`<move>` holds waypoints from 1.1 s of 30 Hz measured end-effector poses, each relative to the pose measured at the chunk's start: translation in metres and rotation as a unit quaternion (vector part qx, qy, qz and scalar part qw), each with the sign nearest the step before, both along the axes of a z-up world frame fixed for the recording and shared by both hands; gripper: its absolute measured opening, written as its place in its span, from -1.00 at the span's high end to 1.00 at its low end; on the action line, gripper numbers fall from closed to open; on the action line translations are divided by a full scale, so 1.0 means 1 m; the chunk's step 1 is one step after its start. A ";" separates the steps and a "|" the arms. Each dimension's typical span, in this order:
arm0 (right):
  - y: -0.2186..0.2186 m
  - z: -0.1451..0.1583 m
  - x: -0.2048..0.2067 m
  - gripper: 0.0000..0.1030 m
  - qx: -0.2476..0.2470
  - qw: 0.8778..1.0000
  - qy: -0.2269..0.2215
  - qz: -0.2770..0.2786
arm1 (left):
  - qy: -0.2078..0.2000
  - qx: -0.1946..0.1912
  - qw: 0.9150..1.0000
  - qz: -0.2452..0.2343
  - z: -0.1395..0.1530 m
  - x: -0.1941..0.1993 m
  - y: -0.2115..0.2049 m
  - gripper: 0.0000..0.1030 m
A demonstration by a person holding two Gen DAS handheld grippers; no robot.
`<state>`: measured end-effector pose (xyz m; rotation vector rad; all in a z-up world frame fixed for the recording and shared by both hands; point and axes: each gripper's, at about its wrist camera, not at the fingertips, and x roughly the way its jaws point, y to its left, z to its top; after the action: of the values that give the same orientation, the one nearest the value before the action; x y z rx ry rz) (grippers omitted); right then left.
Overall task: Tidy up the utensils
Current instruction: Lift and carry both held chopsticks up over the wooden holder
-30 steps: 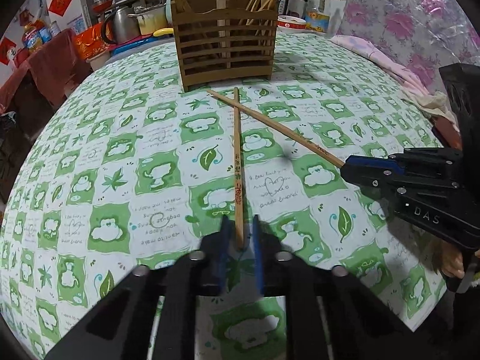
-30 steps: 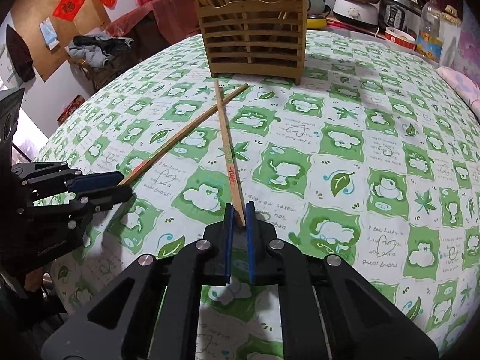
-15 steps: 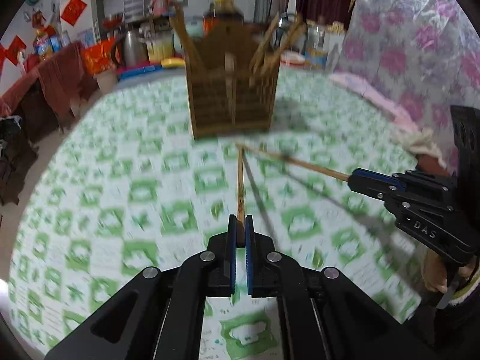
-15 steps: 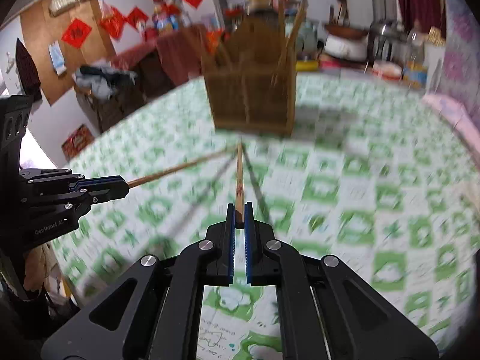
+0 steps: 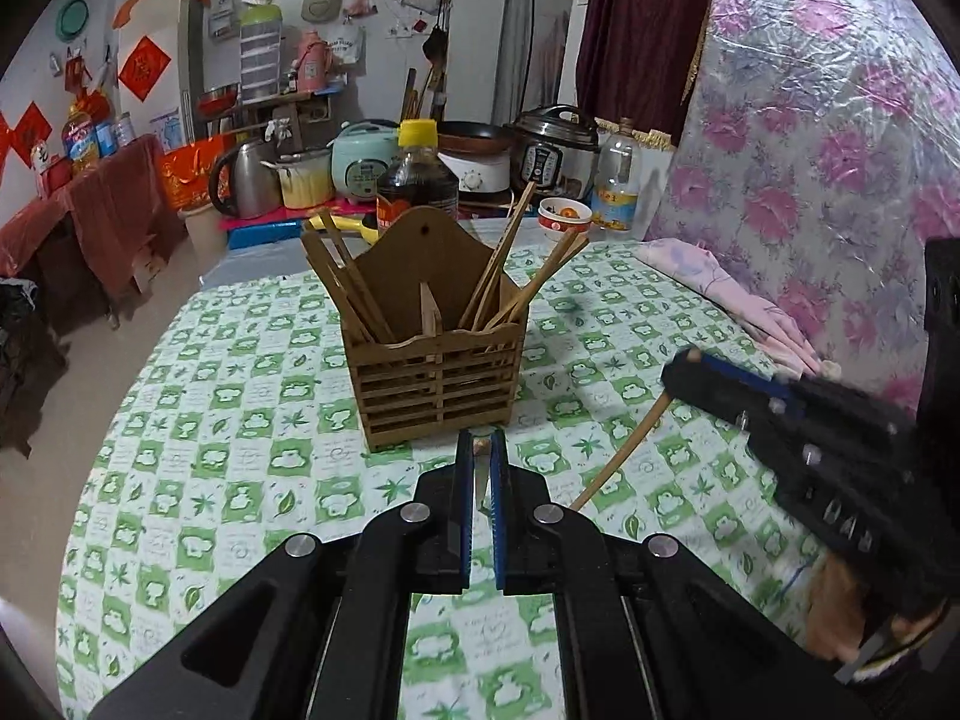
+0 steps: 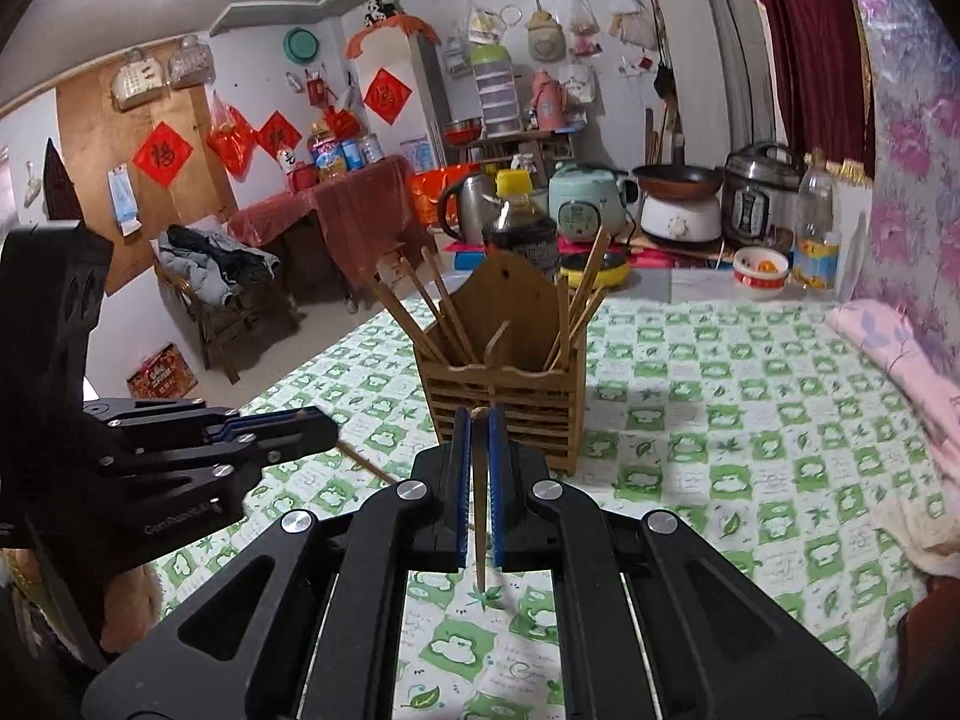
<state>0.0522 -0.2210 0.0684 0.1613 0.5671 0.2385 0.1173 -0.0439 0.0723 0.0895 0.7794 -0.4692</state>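
Observation:
A wooden slatted utensil holder point(image 5: 435, 372) with several chopsticks in it stands on the green-checked tablecloth point(image 5: 228, 480); it also shows in the right wrist view point(image 6: 504, 402). My left gripper point(image 5: 478, 450) is shut on a chopstick point(image 5: 480, 446) whose end shows between the pads. My right gripper point(image 6: 478, 420) is shut on a second chopstick point(image 6: 480, 534) that hangs down steeply; in the left wrist view this chopstick point(image 5: 624, 450) slants below the right gripper point(image 5: 690, 360). Both grippers are lifted above the table, just in front of the holder.
A dark sauce bottle point(image 5: 417, 180) stands behind the holder. A kettle point(image 5: 249, 177), rice cookers point(image 5: 555, 150), a small bowl point(image 5: 564, 217) and a clear bottle point(image 5: 615, 189) line the far edge. A pink cloth point(image 5: 726, 294) lies at the right edge.
Both grippers have lifted their chopsticks off the tablecloth and tilted up. The chopsticks, flat and crossed a second ago, now hang from the shut jaws, closer to the holder.

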 end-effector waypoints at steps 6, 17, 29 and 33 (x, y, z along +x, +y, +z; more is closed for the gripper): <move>-0.008 -0.015 0.006 0.87 0.017 1.000 0.009 -0.008 | 0.015 -0.010 1.000 0.007 -0.011 0.016 0.001 0.89; -0.014 0.043 0.007 0.87 0.007 0.998 -0.051 -0.026 | -0.053 -0.028 0.998 0.015 0.066 0.023 0.002 0.89; 0.001 0.102 0.026 0.88 -0.009 0.978 -0.185 -0.095 | -0.130 -0.050 0.988 0.069 0.120 0.045 0.010 0.89; 0.005 0.091 0.048 0.87 -0.014 0.980 -0.176 -0.093 | -0.121 -0.056 0.988 0.078 0.110 0.070 0.011 0.89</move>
<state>0.0998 -0.2155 0.1598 0.1407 0.2014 0.0734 0.1869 -0.0327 0.1821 -0.0191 0.5163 -0.3437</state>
